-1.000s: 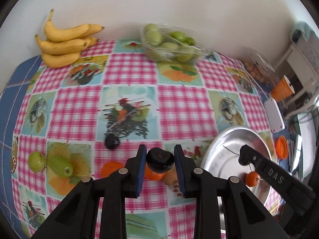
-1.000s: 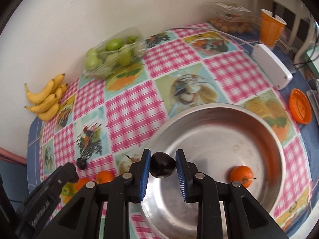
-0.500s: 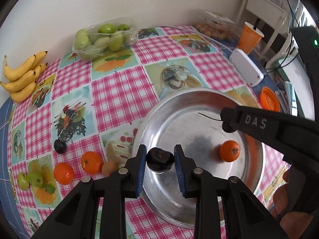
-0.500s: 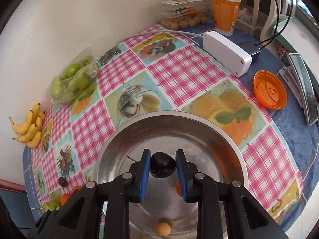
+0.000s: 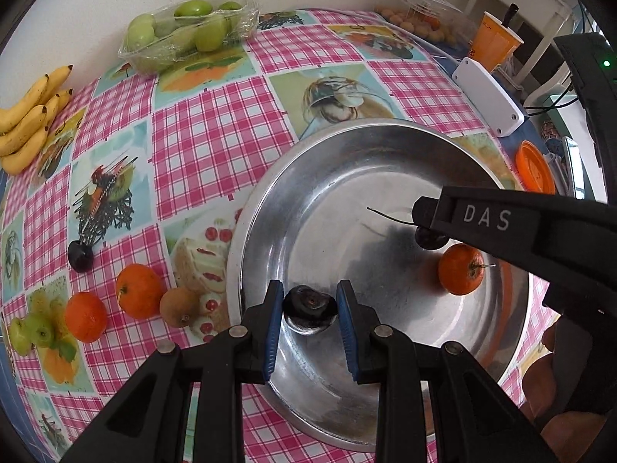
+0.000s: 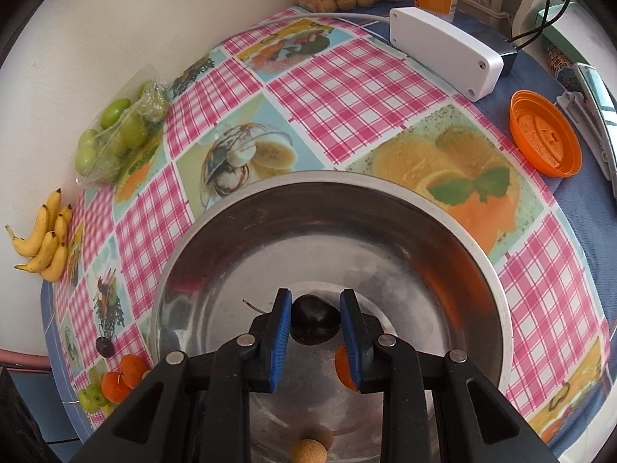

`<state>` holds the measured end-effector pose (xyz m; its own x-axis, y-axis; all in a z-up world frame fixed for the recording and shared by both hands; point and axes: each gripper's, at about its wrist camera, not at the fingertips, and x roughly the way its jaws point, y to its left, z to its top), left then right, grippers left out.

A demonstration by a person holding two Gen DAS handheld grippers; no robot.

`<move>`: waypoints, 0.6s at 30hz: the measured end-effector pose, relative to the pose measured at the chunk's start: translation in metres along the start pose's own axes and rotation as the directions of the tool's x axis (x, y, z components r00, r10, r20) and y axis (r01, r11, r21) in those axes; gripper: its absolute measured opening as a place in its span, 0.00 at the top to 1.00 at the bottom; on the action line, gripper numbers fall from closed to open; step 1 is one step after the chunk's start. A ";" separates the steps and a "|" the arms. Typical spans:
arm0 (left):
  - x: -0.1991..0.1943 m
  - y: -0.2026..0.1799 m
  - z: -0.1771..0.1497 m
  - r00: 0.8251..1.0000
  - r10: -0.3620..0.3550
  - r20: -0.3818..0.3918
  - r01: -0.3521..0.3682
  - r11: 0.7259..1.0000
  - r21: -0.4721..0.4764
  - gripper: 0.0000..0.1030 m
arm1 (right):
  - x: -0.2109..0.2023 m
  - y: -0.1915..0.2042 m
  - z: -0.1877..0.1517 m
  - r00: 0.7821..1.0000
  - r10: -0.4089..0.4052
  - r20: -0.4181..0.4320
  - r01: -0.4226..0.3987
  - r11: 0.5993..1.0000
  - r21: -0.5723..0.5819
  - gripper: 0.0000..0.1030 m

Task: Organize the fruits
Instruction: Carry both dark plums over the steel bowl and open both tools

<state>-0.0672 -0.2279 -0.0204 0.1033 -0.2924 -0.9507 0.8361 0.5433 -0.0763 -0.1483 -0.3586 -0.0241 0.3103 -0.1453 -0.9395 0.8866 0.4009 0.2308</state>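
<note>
A large steel bowl sits on the checked tablecloth. My left gripper is shut on a dark plum, held just inside the bowl's near-left rim. My right gripper is shut on another dark plum with a stem, low over the bowl's middle; it shows in the left wrist view too. An orange tangerine lies in the bowl beside it. A small tan fruit lies at the bowl's near edge.
Left of the bowl lie two tangerines, a brown fruit, a dark plum and green fruits. Bananas and a tray of green fruit are at the back. A white box, orange lid and cup stand right.
Both grippers have carried their plums from the tablecloth side over the bowl and lowered into it. The right gripper has gone further in, close to the tangerine.
</note>
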 end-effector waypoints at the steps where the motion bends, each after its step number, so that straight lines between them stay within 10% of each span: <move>1: 0.000 0.000 0.000 1.000 0.001 -0.001 -0.001 1.000 0.002 0.72 | 0.001 0.000 0.000 1.000 -0.001 -0.003 0.001 1.000 -0.001 0.73; 18: -0.004 0.000 0.002 1.000 -0.003 0.001 0.003 1.000 -0.002 0.63 | -0.006 0.003 0.003 1.000 0.005 0.012 -0.005 1.000 -0.020 0.66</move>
<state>-0.0663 -0.2283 -0.0158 0.1014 -0.2945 -0.9503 0.8351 0.5443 -0.0796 -0.1459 -0.3597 -0.0172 0.3185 -0.1540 -0.9353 0.8780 0.4199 0.2299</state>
